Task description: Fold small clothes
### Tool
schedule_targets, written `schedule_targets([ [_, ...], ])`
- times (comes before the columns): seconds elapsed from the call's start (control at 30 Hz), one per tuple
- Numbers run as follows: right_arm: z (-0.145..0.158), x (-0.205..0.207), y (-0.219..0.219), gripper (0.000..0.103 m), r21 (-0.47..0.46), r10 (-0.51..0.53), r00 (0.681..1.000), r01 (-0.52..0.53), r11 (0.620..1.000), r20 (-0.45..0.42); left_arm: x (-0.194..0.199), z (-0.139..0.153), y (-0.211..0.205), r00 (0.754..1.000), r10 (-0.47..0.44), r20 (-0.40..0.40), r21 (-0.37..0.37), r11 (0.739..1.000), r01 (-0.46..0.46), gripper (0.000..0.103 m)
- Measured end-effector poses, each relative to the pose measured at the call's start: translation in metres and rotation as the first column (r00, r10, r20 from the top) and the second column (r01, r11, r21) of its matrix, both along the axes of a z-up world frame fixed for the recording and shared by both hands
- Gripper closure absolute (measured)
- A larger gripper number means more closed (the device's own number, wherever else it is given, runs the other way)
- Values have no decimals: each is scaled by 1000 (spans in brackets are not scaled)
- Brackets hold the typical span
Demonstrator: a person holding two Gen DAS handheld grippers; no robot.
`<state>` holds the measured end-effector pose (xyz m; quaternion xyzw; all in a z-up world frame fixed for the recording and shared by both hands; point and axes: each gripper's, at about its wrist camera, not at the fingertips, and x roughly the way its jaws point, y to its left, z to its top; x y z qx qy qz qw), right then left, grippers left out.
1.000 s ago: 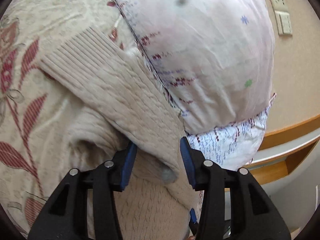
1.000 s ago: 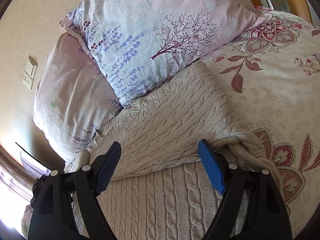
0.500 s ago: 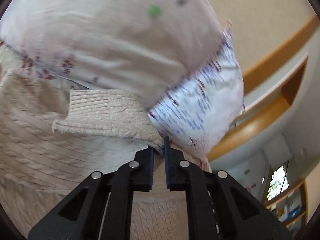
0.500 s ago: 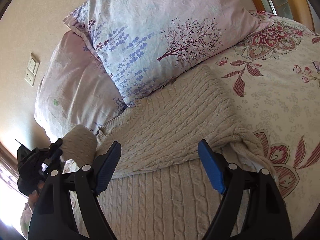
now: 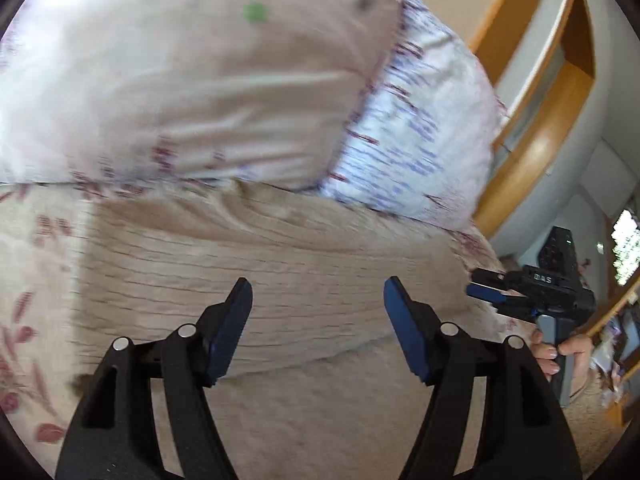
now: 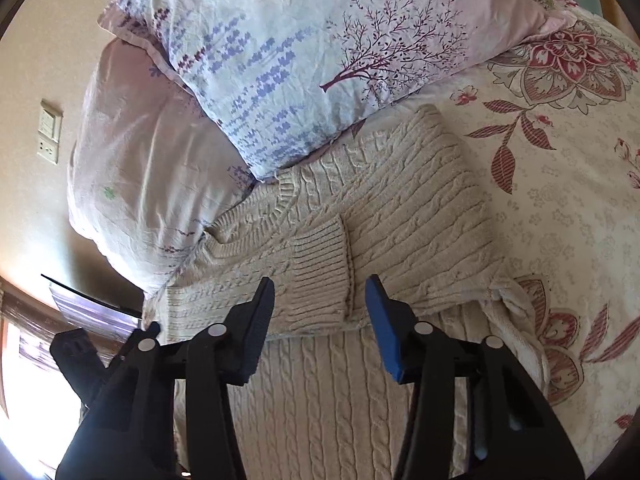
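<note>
A cream cable-knit sweater (image 6: 400,216) lies on the bed below the pillows, with both sleeves folded across its body. The ribbed cuff (image 6: 324,268) of the left sleeve lies on top near the middle. My right gripper (image 6: 320,300) is open and empty, hovering just in front of that cuff. My left gripper (image 5: 318,308) is open and empty above the sweater (image 5: 280,256), which is blurred in the left wrist view. The right gripper (image 5: 486,286) also shows at the right edge of the left wrist view, held by a hand.
Two lilac printed pillows (image 6: 320,60) (image 6: 140,160) lie against the sweater's collar end. The floral bedspread (image 6: 560,184) extends to the right. A wooden frame (image 5: 532,152) and a beige wall with a switch plate (image 6: 50,130) stand behind the pillows.
My left gripper carried the left sleeve across the sweater, let go of the cuff and opened wide. The right gripper moved slightly toward the cuff and its jaws narrowed a little.
</note>
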<state>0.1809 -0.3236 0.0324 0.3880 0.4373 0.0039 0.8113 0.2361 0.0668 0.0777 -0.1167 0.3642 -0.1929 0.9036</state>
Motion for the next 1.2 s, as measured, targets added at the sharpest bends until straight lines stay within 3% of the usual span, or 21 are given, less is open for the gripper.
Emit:
schedule_targets([
  [0.1, -16, 16, 3, 61, -10, 9, 999, -10, 1000, -46, 3, -11, 57, 981, 191, -29, 76, 979, -188, 36],
  [0.2, -30, 24, 12, 64, -13, 35, 997, -36, 999, -68, 7, -30, 93, 957, 263, -126, 68, 964, -256, 36],
  [0.23, -29, 24, 16, 71, -42, 40, 998, -42, 998, -53, 7, -36, 99, 952, 265, -155, 61, 964, -258, 36],
  [0.27, -27, 25, 21, 84, -74, 52, 998, -55, 996, -46, 6, -41, 103, 949, 262, -175, 56, 965, -256, 37],
  [0.37, -19, 26, 33, 94, -137, 94, 995, -95, 986, -13, 3, -47, 101, 956, 233, -179, 67, 972, -224, 38],
  [0.57, 22, 25, 37, 95, -355, 26, 988, 29, 934, 149, 7, -56, 84, 962, 207, -179, 110, 976, -189, 38],
  [0.77, -19, 38, 23, 95, -373, 5, 1000, -9, 928, -14, 7, -59, 81, 963, 207, -172, 133, 974, -185, 39],
  [0.97, -27, 39, 22, 94, -366, -4, 1000, -7, 930, -28, 7, -59, 78, 965, 208, -158, 154, 971, -184, 39],
  [1.03, -26, 38, 22, 88, -356, 21, 999, -30, 934, -29, 7, -60, 77, 967, 205, -151, 163, 970, -181, 39],
  [1.1, -21, 30, 18, 70, -312, 36, 999, -41, 949, -19, 3, -59, 78, 968, 196, -159, 143, 974, -174, 39],
  [1.17, -11, 12, 14, 40, -264, 44, 999, -35, 964, 25, -6, -56, 82, 971, 176, -163, 105, 982, -160, 39],
  [1.2, -5, 0, 11, 38, -261, 39, 998, -24, 965, 52, -12, -53, 84, 974, 164, -155, 89, 984, -152, 39],
])
